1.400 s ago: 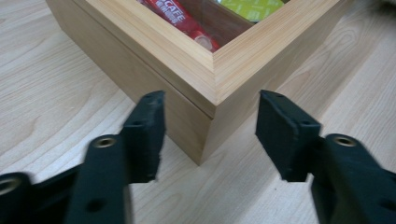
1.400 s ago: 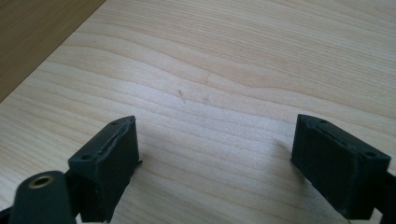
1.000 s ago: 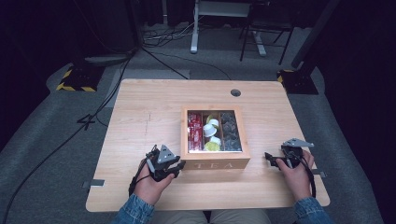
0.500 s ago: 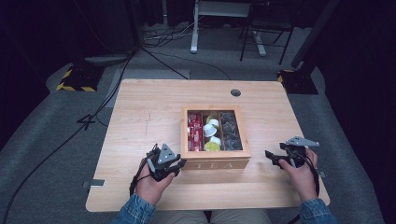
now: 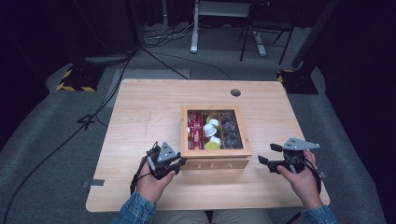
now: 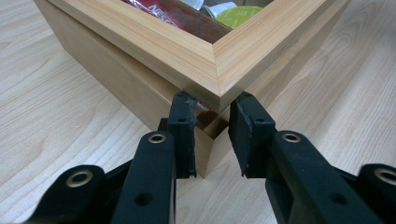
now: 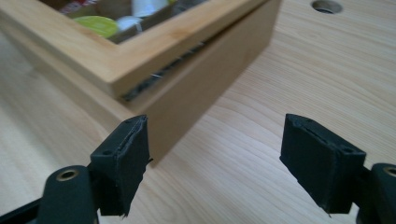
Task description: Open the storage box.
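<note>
Left tongs (image 5: 180, 162) nearly closed, jaws a narrow gap apart; right tongs (image 5: 267, 155) spread wide.

Pale wood pretty much everywhere, black matt grippers

The tea box (image 5: 215, 163) is light, smooth wood with fine straight grain and a glossy clear pane in the lid; the table (image 5: 140, 107) is similar pale wood, matt. Red packets (image 5: 194, 131) inside look shiny, like foil. The left gripper (image 6: 211, 135) has matt black pads, a bit ragged at the edges, with brassy metal rivets; same on the right gripper (image 7: 215, 163).
</note>
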Available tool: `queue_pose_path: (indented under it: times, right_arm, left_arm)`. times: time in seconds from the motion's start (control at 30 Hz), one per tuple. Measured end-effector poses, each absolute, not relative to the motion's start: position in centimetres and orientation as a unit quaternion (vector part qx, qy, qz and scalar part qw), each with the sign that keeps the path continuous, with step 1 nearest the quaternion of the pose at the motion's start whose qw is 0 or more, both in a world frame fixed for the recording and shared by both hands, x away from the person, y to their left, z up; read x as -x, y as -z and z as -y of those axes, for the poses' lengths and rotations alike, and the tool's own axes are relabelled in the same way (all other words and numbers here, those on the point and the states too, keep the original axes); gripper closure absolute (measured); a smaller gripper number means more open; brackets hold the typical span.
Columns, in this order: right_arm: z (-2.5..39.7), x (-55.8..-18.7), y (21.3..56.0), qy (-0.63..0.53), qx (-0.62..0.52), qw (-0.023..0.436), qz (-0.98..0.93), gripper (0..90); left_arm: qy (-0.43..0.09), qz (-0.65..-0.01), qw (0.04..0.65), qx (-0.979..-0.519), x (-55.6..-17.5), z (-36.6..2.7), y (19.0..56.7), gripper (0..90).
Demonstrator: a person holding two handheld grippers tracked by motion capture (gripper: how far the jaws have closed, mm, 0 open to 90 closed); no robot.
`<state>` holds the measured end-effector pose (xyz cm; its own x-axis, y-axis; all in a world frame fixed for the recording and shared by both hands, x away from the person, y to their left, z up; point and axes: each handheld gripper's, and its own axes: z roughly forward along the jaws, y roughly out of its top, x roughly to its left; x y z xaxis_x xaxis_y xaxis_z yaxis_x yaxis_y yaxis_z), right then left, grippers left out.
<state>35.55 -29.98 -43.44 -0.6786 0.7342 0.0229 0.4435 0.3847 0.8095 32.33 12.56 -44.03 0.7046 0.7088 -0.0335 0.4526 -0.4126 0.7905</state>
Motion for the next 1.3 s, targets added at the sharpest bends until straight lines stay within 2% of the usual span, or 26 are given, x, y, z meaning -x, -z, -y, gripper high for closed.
queue_pose_path:
  times: [0.2,0.53,0.93,1.17,1.3]
  right_arm:
    - [27.9,-35.3,43.3,-0.431,-0.33,0.148,-0.827,23.5]
    - [25.7,-36.0,44.0,-0.431,-0.313,0.161,-0.831,28.1]
    - [25.3,-36.3,44.0,-0.431,-0.297,0.195,-0.83,25.2]
    - [25.3,-36.4,43.3,-0.435,-0.29,0.2,-0.828,24.9]
    - [25.3,-36.5,42.6,-0.444,-0.287,0.206,-0.823,25.0]
  left_arm:
    - [-0.156,-0.352,0.414,-0.825,-32.3,-12.5,44.0,70.9]
    - [-0.157,-0.352,0.413,-0.825,-32.3,-12.5,44.0,69.9]
    - [-0.166,-0.348,0.416,-0.824,-32.3,-12.5,44.0,68.9]
    - [-0.179,-0.356,0.405,-0.823,-32.2,-13.5,43.7,61.5]
    - [-0.183,-0.387,0.38,-0.82,-32.4,-14.8,43.9,57.1]
